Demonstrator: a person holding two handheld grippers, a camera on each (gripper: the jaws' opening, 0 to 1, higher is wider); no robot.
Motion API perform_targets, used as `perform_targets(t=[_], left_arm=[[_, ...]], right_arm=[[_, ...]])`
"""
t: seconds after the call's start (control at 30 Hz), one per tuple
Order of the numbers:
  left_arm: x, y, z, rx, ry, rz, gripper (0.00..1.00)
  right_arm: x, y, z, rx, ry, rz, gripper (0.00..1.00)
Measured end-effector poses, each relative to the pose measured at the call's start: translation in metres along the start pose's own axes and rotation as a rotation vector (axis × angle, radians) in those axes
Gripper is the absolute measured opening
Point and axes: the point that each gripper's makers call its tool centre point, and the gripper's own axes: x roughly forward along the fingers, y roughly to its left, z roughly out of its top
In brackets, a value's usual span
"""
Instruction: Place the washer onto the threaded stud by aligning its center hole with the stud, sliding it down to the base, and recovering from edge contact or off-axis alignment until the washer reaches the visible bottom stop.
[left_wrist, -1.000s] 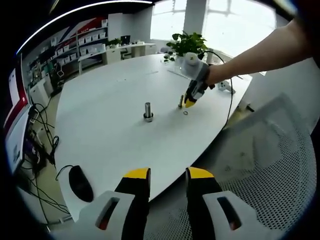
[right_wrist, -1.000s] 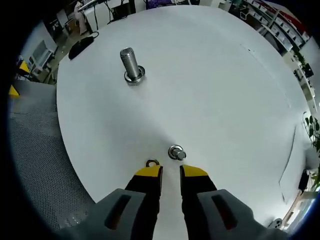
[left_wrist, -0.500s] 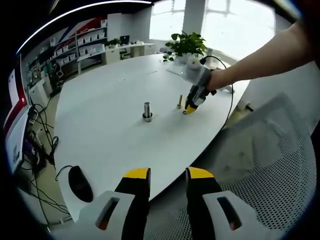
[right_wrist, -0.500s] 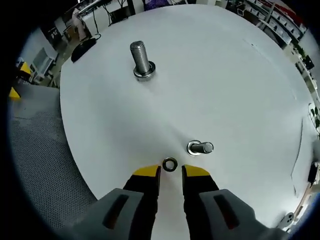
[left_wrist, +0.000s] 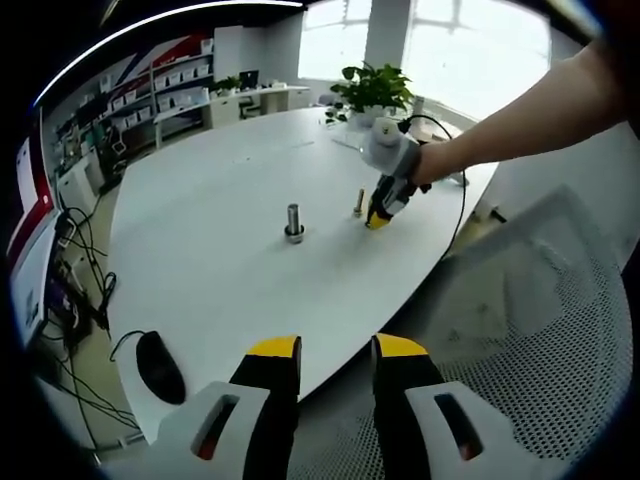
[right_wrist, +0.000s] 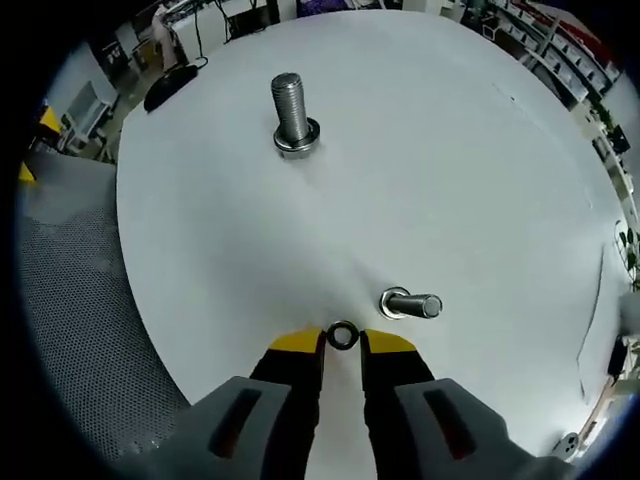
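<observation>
Between my right claw's (right_wrist: 341, 341) yellow tips lies the washer (right_wrist: 342, 335), flat on the table (right_wrist: 480, 180), jaws slightly apart, not yet gripping. Far off stands the stud (right_wrist: 292, 113), bare; everything remains. My left claw (left_wrist: 336, 352) hangs open, empty.

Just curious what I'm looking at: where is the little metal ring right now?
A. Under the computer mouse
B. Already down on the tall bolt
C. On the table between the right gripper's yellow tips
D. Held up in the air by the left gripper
C: in the right gripper view the ring lies flat on the table, between the tips of the right gripper, apart from the tall bolt.
</observation>
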Motion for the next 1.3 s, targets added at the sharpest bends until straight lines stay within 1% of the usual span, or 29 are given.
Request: perform_targets(t=[0.13, 0.23, 0.33, 0.5, 0.57, 0.6, 0.7, 0.77, 0.83, 1.0, 1.1, 1.2, 1.3], left_arm=[[0.0001, -0.0005, -0.0002, 0.001, 0.002, -0.002, 0.26], [0.0001, -0.0004, -0.0002, 0.000, 0.001, -0.001, 0.26], [0.0004, -0.0008, -0.0004, 0.003, 0.003, -0.002, 0.26], [0.0002, -0.0010, -0.0002, 0.002, 0.001, -0.002, 0.26], [0.0002, -0.0010, -0.0002, 0.003, 0.002, -0.002, 0.26], [0.0002, -0.0009, 0.0000, 0.003, 0.001, -0.002, 0.26], [0.0001, -0.0009, 0.0000, 0.003, 0.000, -0.002, 0.26], [0.0003, -0.0007, -0.0005, 0.005, 0.002, 0.000, 0.26], [0.0000, -0.0006, 0.0002, 0.002, -0.002, 0.000, 0.26], [0.0006, -0.0008, 0.0000, 0.004, 0.000, -0.001, 0.26], [0.0008, -0.0006, -0.0004, 0.005, 0.003, 0.001, 0.26], [0.0007, 0.0006, 0.0005, 0.002, -0.001, 0.008, 0.26], [0.0009, 0.0012, 0.0008, -0.001, -0.001, 0.010, 0.26]], right_arm=[[0.0005, 0.0019, 0.0008, -0.014, 0.026, -0.002, 0.16], [0.0003, 0.0018, 0.0017, -0.006, 0.054, -0.006, 0.16], [0.0007, 0.0030, 0.0014, 0.000, 0.068, -0.013, 0.16], [-0.0007, 0.0066, 0.0014, -0.016, 0.085, -0.041, 0.15], [0.0000, 0.0060, 0.0013, -0.031, 0.089, -0.056, 0.15], [0.0000, 0.0059, 0.0016, -0.054, 0.090, -0.074, 0.15], [0.0006, 0.0047, 0.0015, -0.059, 0.086, -0.086, 0.15], [0.0023, 0.0061, 0.0009, -0.014, 0.069, -0.062, 0.15], [0.0030, 0.0047, -0.0002, 0.012, 0.059, -0.053, 0.15], [0.0053, 0.0022, -0.0003, 0.036, 0.046, -0.058, 0.15], [0.0056, 0.0011, -0.0005, 0.047, 0.019, -0.058, 0.15], [0.0047, 0.0001, -0.0001, 0.087, -0.014, -0.046, 0.15], [0.0052, 0.0002, 0.0001, 0.088, -0.030, -0.051, 0.15]])
